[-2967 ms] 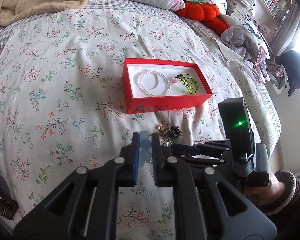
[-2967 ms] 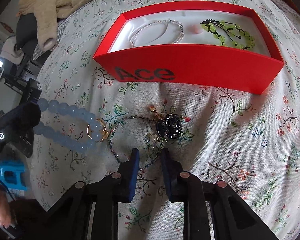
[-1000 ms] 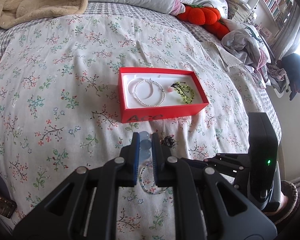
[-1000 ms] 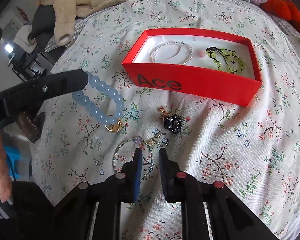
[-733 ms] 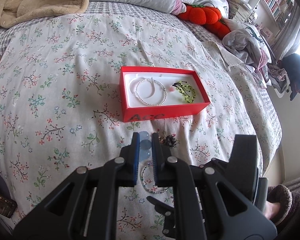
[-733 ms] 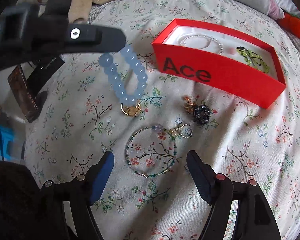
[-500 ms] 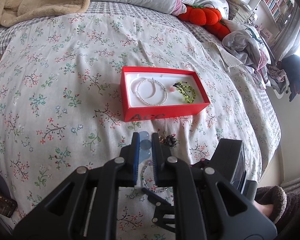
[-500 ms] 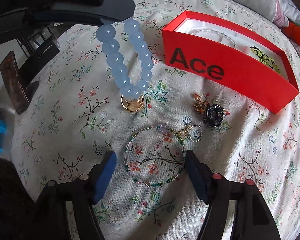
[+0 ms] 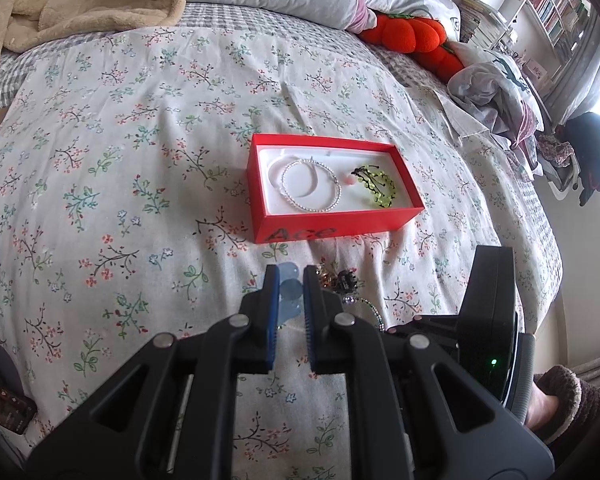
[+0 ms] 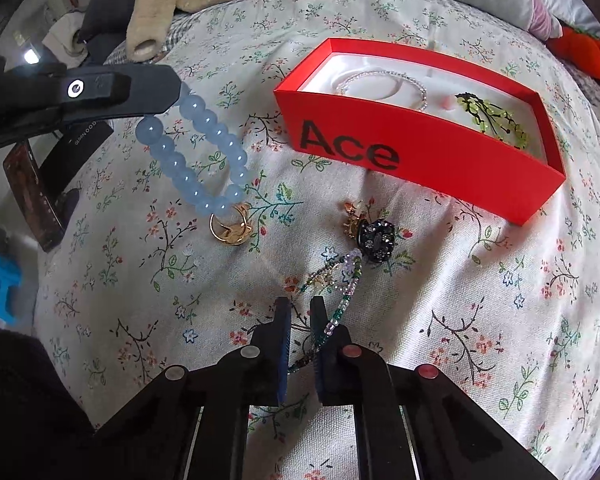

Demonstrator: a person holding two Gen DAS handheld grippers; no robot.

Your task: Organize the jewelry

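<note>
I am in the picking-up step. My left hand-held gripper [image 9: 287, 292] is clamped on the blue bead bracelet [image 10: 196, 160], which hangs from it in the upper left of the right wrist view, its lowest beads touching or just above the gold ring [image 10: 230, 229] that lies on the bed [image 9: 100, 160]. My right hand-held gripper [image 10: 300, 316], at the lower centre of that view, is closing its jaws on the thin seed-bead bracelet [image 10: 340, 292] — the strand passes between them, and it looks pinched already, though I cannot see the contact exactly.

The red box [image 10: 420, 152] stands in the upper right of the right wrist view, well apart from both grippers. I judge that the next move is to lift the thin bracelet clear of the bed and carry it over the box rim, with care that its charm end does not drag the black cluster piece [image 10: 376, 238], which lies just beside it.

Counted: one box; inside it two pieces, a white pearl bracelet [image 9: 310, 191] and a green bead bracelet [image 9: 376, 188], plus a small pink thing [image 9: 349, 179] between them that I cannot identify. Outside are two bracelets in the grippers, one gold ring, one black cluster piece, and a small golden charm [image 10: 352, 216] touching it.
</note>
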